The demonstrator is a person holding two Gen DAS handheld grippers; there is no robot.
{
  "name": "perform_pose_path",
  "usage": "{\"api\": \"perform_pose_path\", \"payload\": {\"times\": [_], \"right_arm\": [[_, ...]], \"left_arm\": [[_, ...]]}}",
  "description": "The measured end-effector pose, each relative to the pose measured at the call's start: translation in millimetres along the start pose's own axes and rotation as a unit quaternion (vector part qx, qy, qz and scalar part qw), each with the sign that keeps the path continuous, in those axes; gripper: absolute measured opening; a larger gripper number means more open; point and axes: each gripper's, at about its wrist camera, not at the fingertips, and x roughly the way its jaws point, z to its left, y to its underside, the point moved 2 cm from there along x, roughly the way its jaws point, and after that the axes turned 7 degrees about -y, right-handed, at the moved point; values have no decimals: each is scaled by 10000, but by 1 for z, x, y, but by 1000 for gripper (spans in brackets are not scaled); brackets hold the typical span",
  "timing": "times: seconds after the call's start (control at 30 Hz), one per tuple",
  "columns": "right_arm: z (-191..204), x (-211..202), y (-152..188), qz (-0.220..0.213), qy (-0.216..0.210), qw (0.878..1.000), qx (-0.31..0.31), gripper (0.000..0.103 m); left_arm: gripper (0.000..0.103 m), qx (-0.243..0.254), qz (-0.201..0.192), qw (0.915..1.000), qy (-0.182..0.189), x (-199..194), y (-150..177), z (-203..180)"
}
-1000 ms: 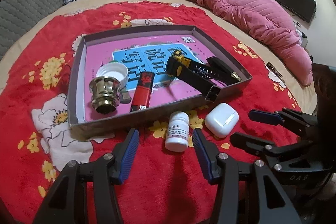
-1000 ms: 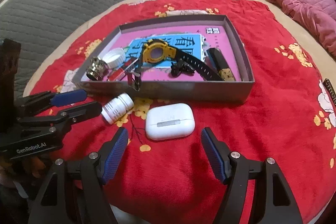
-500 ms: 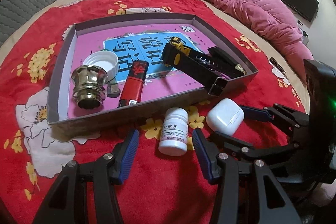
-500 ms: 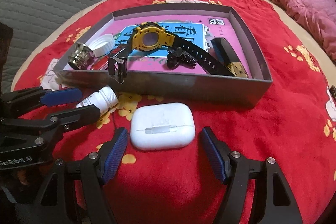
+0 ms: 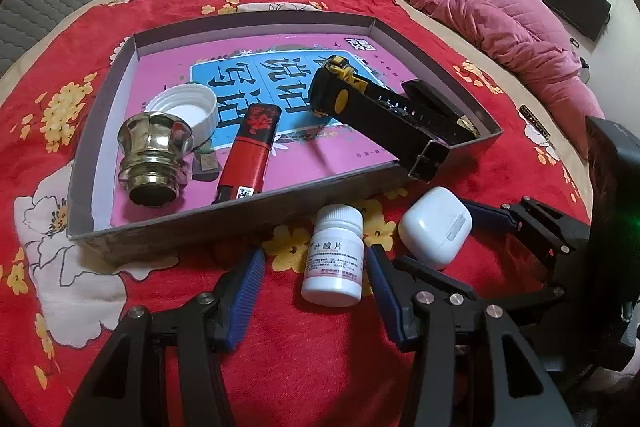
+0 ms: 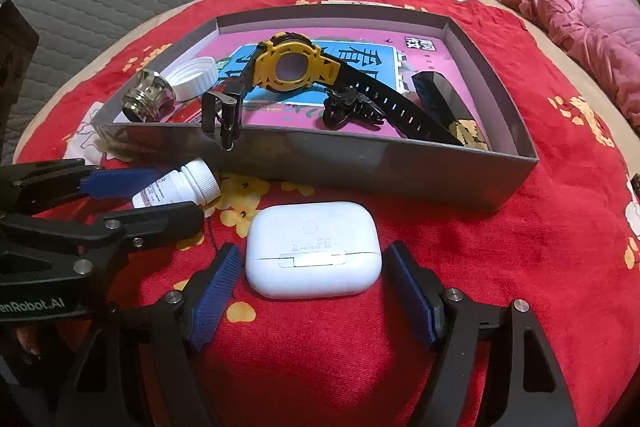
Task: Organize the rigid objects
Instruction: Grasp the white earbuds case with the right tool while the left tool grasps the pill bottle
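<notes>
The left gripper (image 5: 312, 291) is released around the bottle (image 5: 334, 257). The right gripper (image 6: 312, 297) is opening around the earbud case (image 6: 314, 249), not pressing it. Both lie on the red cloth (image 6: 560, 227) beside the box (image 6: 360, 163); the watch (image 6: 298, 67) and others are already inside.

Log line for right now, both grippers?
left gripper: open, straddling pill bottle | right gripper: jaws opening, around earbud case | tray: neither in
</notes>
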Motion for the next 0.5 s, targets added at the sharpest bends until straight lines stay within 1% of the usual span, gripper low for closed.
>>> {"api": "perform_pose_path", "payload": {"times": [0.17, 0.23, 0.3, 0.5], "right_arm": [[2, -1, 0, -42, 36, 10000, -78, 74], [0, -3, -2, -76, 27, 9999, -72, 64], [-2, -4, -2, -79, -24, 10000, -44, 62], [-1, -6, -3, -61, -30, 9999, -105, 62]], "left_arm": [[52, -49, 3, 10000, 46, 1, -1, 0], [52, -48, 6, 10000, 56, 1, -1, 1], [52, -19, 2, 10000, 51, 2, 0, 1], [39, 154, -50, 9999, 34, 2, 2, -3]]}}
